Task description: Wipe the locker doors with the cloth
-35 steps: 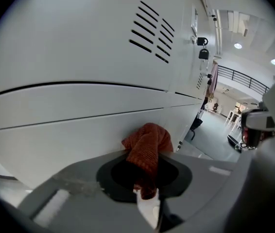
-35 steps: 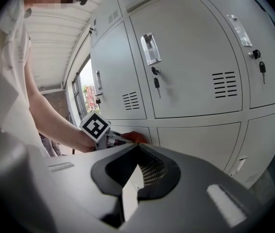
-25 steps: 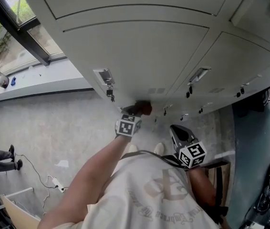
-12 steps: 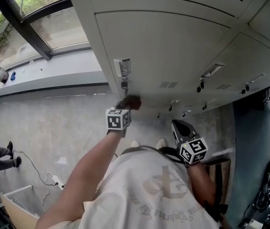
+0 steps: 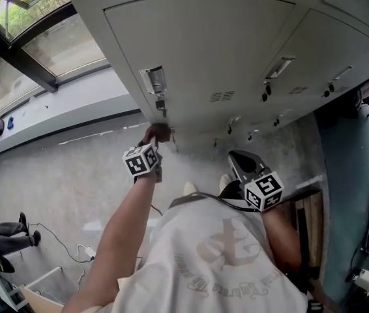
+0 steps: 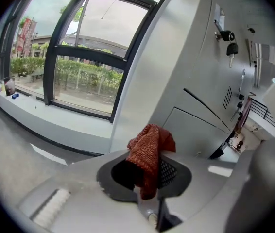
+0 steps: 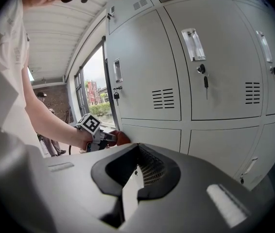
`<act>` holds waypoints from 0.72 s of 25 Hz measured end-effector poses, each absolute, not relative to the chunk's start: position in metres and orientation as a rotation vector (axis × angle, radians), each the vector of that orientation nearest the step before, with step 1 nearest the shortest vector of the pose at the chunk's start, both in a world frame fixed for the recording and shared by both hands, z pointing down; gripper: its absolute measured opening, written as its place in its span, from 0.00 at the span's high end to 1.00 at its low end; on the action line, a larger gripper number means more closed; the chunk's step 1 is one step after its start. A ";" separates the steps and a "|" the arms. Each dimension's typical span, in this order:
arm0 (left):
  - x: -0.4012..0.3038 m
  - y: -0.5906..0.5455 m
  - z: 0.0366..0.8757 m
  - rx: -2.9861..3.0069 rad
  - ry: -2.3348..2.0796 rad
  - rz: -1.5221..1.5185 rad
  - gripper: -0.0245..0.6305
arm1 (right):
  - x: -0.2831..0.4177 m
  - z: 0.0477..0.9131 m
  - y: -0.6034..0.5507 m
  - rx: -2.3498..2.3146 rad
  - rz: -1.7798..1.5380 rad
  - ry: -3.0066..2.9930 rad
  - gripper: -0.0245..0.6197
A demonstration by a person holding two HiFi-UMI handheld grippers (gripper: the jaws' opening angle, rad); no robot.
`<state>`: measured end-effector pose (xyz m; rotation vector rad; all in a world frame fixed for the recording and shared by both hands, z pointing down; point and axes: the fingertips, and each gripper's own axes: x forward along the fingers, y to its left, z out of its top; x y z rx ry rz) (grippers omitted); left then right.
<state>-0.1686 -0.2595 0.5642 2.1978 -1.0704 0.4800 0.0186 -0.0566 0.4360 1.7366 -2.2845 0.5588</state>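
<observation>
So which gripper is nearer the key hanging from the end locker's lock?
Left. The left gripper, clamping the red cloth, is just below the key at that door. The right gripper hangs back near the person's torso, farther from it.

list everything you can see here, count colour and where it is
locker doors: several, light grey, bank straight ahead
keys: at least three, dark, hanging from door locks
cloth: one, rust red, clamped in the left gripper
window: one, dark frame, left of the locker doors
floor: grey, below
cable: one, dark, on the floor at left
bystander: one, dark trousers, far left edge
left gripper: shut on cloth, by a lower door
right gripper: shut, empty, back from the locker doors
</observation>
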 end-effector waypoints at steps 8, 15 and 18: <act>-0.177 -0.260 0.582 2.097 -1.095 0.473 0.89 | 0.024 0.443 -0.036 1.787 0.598 -2.242 0.95; -0.155 -0.256 0.594 2.037 -1.022 0.478 0.89 | 0.039 0.448 -0.027 1.804 0.614 -2.237 0.95; -0.148 -0.255 0.596 2.034 -1.035 0.490 0.89 | 0.049 0.448 -0.031 1.796 0.606 -2.250 0.95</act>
